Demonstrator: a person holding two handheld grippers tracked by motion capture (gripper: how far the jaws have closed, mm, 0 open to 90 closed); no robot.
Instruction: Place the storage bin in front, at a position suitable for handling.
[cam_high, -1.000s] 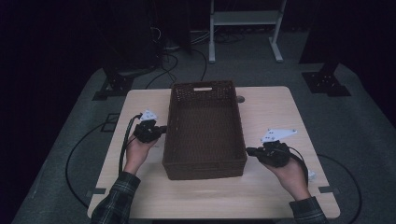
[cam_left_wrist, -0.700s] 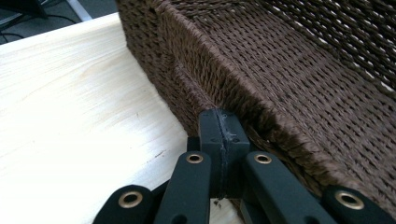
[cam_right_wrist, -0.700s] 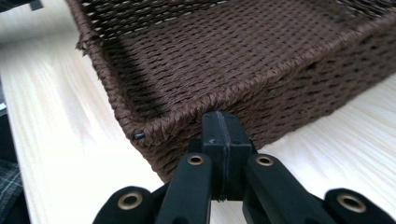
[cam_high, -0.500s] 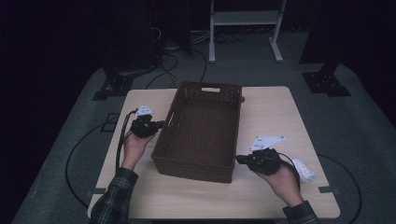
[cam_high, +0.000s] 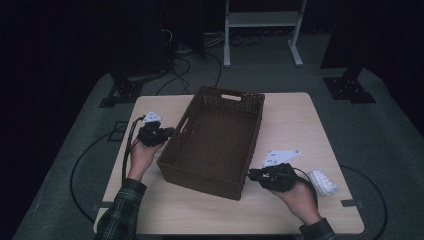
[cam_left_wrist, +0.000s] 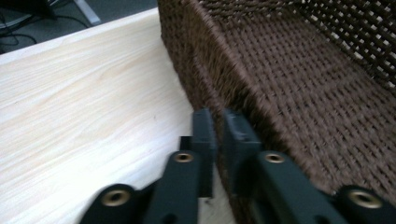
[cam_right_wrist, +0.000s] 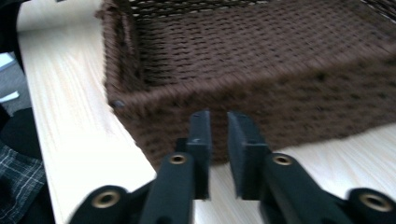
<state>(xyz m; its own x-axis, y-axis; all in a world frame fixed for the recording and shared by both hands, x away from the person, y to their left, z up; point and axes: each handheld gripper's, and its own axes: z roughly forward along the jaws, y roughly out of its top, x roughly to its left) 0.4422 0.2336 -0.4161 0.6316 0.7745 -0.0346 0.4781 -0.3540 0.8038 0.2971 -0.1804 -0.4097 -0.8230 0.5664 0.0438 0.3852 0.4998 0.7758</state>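
Left gripper view: the two black jaws of the left gripper (cam_left_wrist: 217, 135) stand a narrow gap apart, having just been opening; nothing lies between them. The side wall of the dark brown woven rectangular basket (cam_left_wrist: 299, 88) sits just beside the jaw at 3 o'clock; whether it touches that jaw cannot be told. The pale wooden table (cam_left_wrist: 84, 107) extends from 9 to 11 o'clock.

Right gripper view: the jaws of the right gripper (cam_right_wrist: 218, 135) are likewise slightly apart, having just been opening, with no object in the gap. The basket's near wall (cam_right_wrist: 280, 107) lies at 12 o'clock beyond the jaw tips, apart from them, with one corner at 10 o'clock.

High view: the basket (cam_high: 215, 142) rests on the table (cam_high: 295, 125) near its centre, turned askew so its far end points toward 1 o'clock; its interior is bare. The left gripper (cam_high: 165, 134) is at the basket's 9 o'clock wall, the right gripper (cam_high: 255, 175) at its 4 o'clock corner. A small white ridged object (cam_high: 322, 181) lies at 3 o'clock of the right hand (cam_high: 300, 195).
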